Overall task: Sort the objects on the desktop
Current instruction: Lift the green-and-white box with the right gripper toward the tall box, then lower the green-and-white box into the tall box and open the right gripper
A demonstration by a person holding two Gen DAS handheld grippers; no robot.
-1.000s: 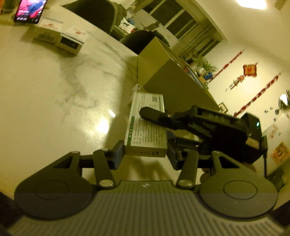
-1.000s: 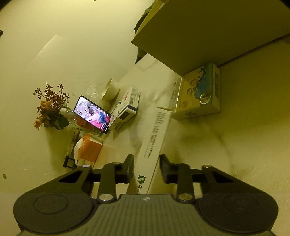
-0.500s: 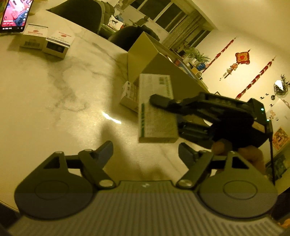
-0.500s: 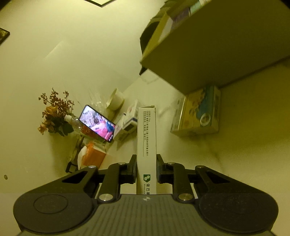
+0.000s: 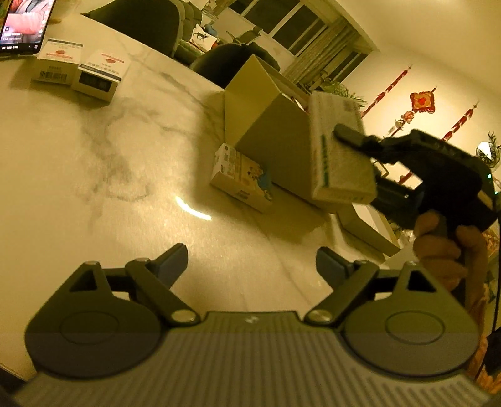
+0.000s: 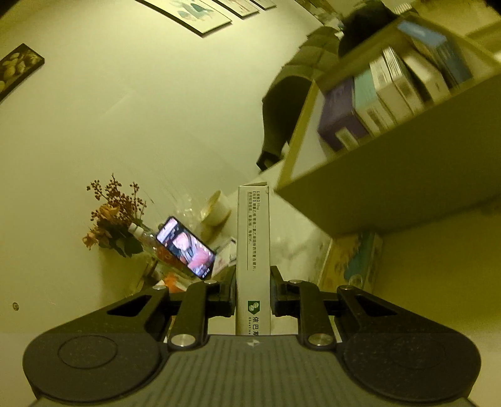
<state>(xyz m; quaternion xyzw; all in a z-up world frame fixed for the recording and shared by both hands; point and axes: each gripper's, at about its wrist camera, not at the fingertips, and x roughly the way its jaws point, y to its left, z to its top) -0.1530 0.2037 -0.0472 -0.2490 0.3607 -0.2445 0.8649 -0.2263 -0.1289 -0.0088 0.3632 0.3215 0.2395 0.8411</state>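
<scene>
My right gripper (image 6: 253,289) is shut on a white and green medicine box (image 6: 253,247), held in the air beside the open cardboard box (image 6: 385,184). The left wrist view shows the same medicine box (image 5: 339,156) raised near the cardboard box's (image 5: 272,147) upper edge, with the right gripper (image 5: 360,156) clamped on it and a hand below. My left gripper (image 5: 252,261) is open over the marble table (image 5: 94,162), nothing between its fingers. A colourful carton (image 5: 242,177) lies on the table against the cardboard box. Several boxes (image 6: 385,94) stand inside the cardboard box.
Two small white boxes (image 5: 78,67) and a lit phone (image 5: 26,25) are at the table's far left. A tape roll (image 6: 216,208), dried flowers (image 6: 112,219) and an orange packet (image 6: 173,280) are beyond the phone (image 6: 186,247). Dark chairs (image 5: 137,25) stand behind the table.
My left gripper let go of the medicine box and opened wide. The right gripper closed on it and lifted it up and to the right, toward the cardboard box's opening.
</scene>
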